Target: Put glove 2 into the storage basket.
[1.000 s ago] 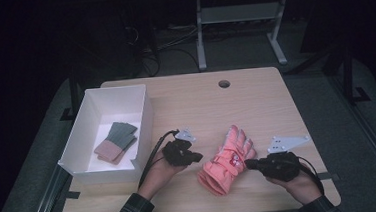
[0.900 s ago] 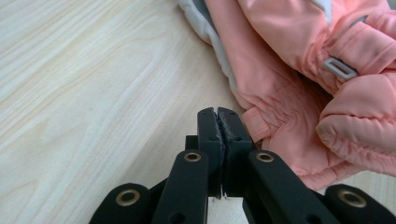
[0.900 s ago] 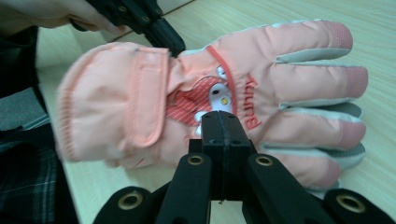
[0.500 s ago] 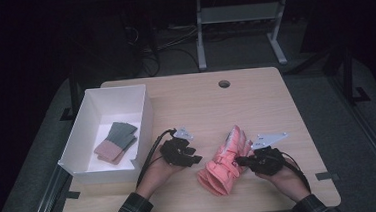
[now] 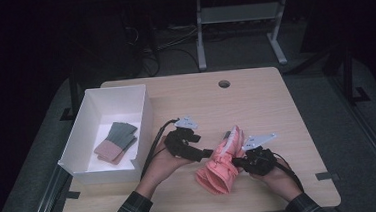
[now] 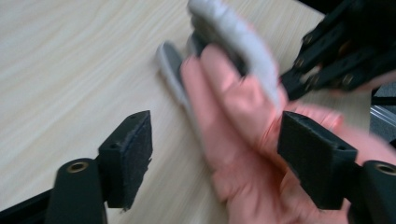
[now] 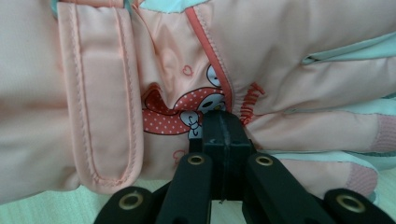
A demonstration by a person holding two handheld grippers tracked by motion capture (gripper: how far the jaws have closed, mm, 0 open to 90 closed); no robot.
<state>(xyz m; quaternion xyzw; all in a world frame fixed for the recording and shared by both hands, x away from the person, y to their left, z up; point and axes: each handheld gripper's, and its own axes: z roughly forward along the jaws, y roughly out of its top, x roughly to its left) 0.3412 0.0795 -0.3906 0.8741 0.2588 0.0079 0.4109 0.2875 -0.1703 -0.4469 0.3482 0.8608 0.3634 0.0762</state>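
**Pink glove pinched on one side, freed on the other**

A pink glove (image 5: 221, 163) lay on the wooden surface (image 5: 256, 101), near the person's edge and between the two hands, with its cuff toward the person and its fingers pointing away. The right tongs (image 5: 239, 161) had their jaws pressed together on a fold of the glove's fabric (in the right gripper view the pinch sat just below a printed cartoon face with a dotted bow). The left tongs (image 6: 215, 154) stood spread, their jaws having just been opening; in the left gripper view the glove's grey-tipped fingers ran between the two black pads without either pad pressing on them, though the picture was blurred. In the high view the left tongs sat just beside the glove's left edge, tips toward it.

To the left on the surface stood a white box (image 5: 85, 128), well apart from the glove. Inside it lay a folded pair of pink and grey-green socks (image 5: 117, 142).
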